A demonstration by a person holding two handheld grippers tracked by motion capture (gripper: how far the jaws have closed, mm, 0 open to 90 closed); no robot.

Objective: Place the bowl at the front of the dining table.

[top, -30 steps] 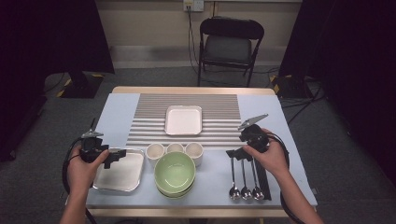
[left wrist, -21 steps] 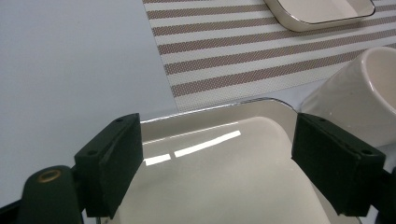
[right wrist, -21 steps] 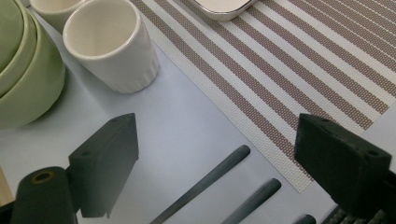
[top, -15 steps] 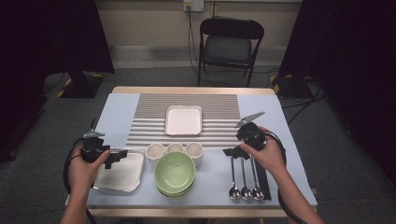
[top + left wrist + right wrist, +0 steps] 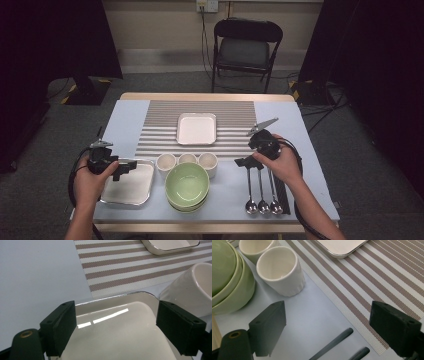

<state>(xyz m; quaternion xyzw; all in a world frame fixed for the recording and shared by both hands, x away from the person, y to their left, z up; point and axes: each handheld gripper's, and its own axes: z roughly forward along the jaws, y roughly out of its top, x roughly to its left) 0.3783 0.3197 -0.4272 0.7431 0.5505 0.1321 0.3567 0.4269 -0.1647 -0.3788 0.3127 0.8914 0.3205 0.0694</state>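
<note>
Spoons [image 5: 261, 205], three of them, lie at the near right edge of the worktop [image 5: 125, 120], handles pointing to 12 o'clock, with a dark pair of chopsticks [image 5: 281, 192] just beside them at 3 o'clock. Stacked green bowls [image 5: 187, 186] sit near centre. At their 9 o'clock rests a shiny metal tray [image 5: 131, 187]; the left hand-held gripper [image 5: 125, 169] hovers over its near-left rim, jaws spread wide and holding nothing, the tray's pale inside [image 5: 120, 332] showing between them in the left gripper view. Right hand-held gripper [image 5: 243, 162] hangs just above the spoon handle tips [image 5: 332, 343], jaws likewise wide apart and empty, not touching the handles. Three white cups [image 5: 187, 161] stand in a row just beyond the bowls, at their 12 o'clock; the rightmost cup [image 5: 280, 270] sits near the right gripper, at its 11 o'clock in the right gripper view. Farther on, a white square dish [image 5: 197, 128] lies on a striped mat [image 5: 160, 120]. Beyond the worktop stands a folding chair [image 5: 245, 47].
</note>
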